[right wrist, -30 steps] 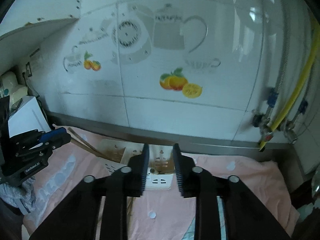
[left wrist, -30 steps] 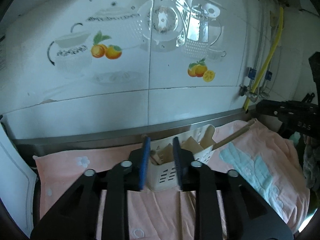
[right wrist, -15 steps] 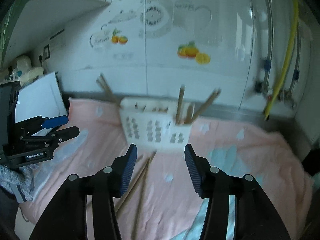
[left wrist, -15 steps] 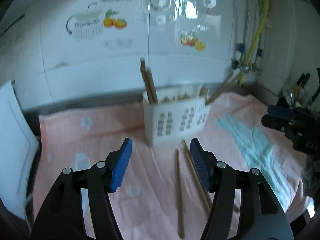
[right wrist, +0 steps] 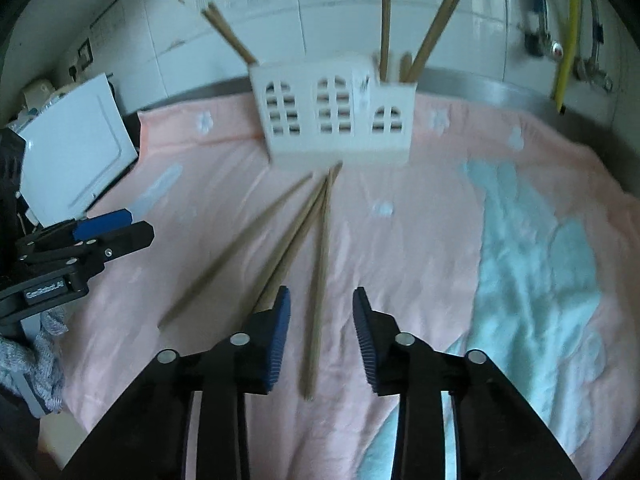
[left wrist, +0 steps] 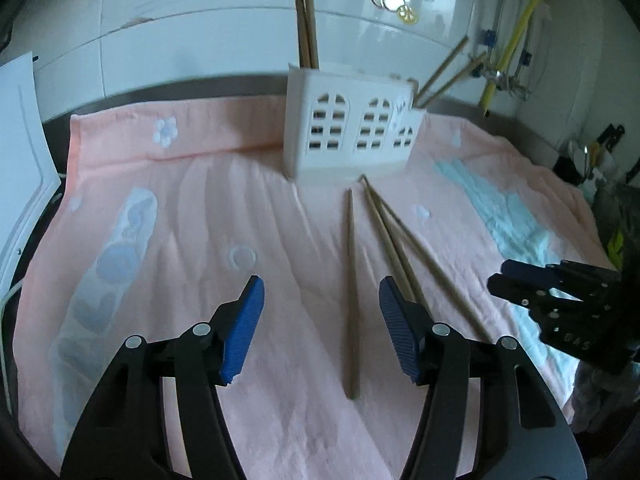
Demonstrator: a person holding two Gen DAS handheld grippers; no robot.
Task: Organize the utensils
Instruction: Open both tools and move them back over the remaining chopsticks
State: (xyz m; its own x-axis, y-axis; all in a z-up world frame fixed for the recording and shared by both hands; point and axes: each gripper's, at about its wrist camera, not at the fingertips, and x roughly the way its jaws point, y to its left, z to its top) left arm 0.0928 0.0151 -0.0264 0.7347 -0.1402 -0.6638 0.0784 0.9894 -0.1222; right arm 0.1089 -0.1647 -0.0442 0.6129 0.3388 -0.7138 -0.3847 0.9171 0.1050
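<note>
A white slotted utensil holder (left wrist: 348, 136) (right wrist: 340, 116) stands at the back of a pink towel (left wrist: 180, 220) (right wrist: 420, 240), with several wooden chopsticks upright in it (left wrist: 306, 28) (right wrist: 434, 32). Several loose chopsticks lie on the towel in front of it (left wrist: 351, 280) (right wrist: 320, 264). My left gripper (left wrist: 322, 328) is open above the towel, with one chopstick lying between its fingers. My right gripper (right wrist: 322, 336) is open, low over the near end of another chopstick. Each gripper shows in the other's view (left wrist: 560, 296) (right wrist: 80, 240).
A white board (right wrist: 76, 148) leans at the left edge of the towel. A tiled wall (left wrist: 200, 40) runs behind the holder, with a yellow hose (right wrist: 568, 32) and taps at the right. The towel's light blue pattern (right wrist: 532, 260) lies on the right side.
Both grippers pulled back and up from the holder, tilted down toward the towel and opened wide. The loose chopsticks on the towel came into view.
</note>
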